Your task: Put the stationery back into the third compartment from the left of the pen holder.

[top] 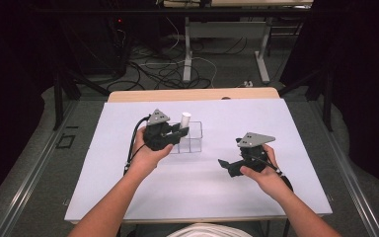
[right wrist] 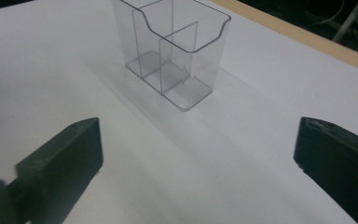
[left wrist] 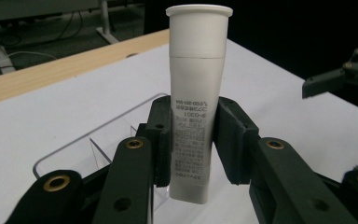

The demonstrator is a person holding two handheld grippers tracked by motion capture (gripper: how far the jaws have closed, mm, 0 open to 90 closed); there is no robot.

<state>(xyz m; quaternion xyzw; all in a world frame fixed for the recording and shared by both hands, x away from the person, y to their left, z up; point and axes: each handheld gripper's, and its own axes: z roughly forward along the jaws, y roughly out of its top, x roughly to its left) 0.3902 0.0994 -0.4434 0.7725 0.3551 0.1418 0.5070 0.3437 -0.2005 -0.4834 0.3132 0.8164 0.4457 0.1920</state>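
Tube (left wrist: 196, 93) clamped beside organizer (right wrist: 177, 51) rim

At frame centre, a clear divided organizer (top: 191, 138) and an upright white tube (top: 185, 119) block passage; the white table (top: 256, 118) lies bare around them.

Left gripper (top: 179, 132) clamped on a white tube (left wrist: 195, 107), right gripper (top: 225, 167) spread wide, forearms reaching forward

White tube (left wrist: 192, 121) upright, cap up, above clear divided organizer (right wrist: 175, 56).
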